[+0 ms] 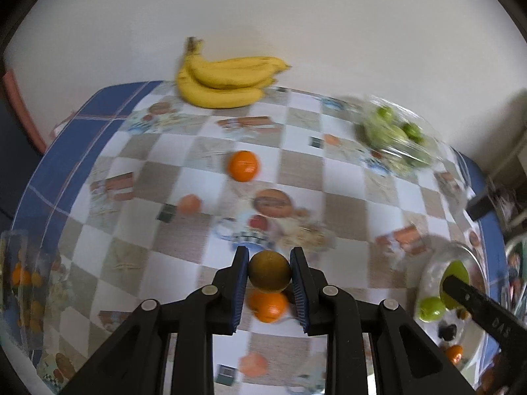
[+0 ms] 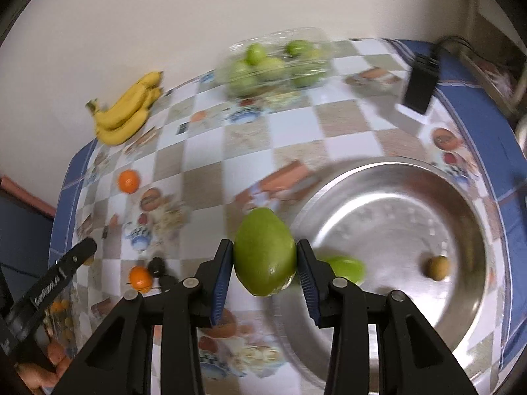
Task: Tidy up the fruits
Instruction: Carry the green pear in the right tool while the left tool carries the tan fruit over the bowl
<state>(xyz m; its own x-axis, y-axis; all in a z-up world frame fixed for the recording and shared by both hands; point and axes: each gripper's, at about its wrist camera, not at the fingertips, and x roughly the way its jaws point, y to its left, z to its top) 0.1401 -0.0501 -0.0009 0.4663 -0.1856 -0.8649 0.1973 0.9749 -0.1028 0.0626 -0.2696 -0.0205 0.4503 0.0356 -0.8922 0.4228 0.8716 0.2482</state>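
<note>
My left gripper (image 1: 269, 271) is shut on a small brown round fruit (image 1: 269, 271) and holds it above an orange (image 1: 268, 306) on the table. My right gripper (image 2: 265, 256) is shut on a big green mango (image 2: 265, 251) at the left rim of the steel bowl (image 2: 461, 217). The bowl holds another green fruit (image 2: 347, 268) and a small brown fruit (image 2: 437, 267). A second orange (image 1: 243, 165) lies mid-table. A banana bunch (image 1: 227, 80) lies at the far edge by the wall.
A clear plastic box of green fruits (image 2: 275, 65) stands at the back. A clear container with small oranges (image 1: 23, 279) stands at the left edge. A black adapter (image 2: 421, 82) lies at the far right. The patterned tablecloth (image 1: 346, 204) has printed fruit pictures.
</note>
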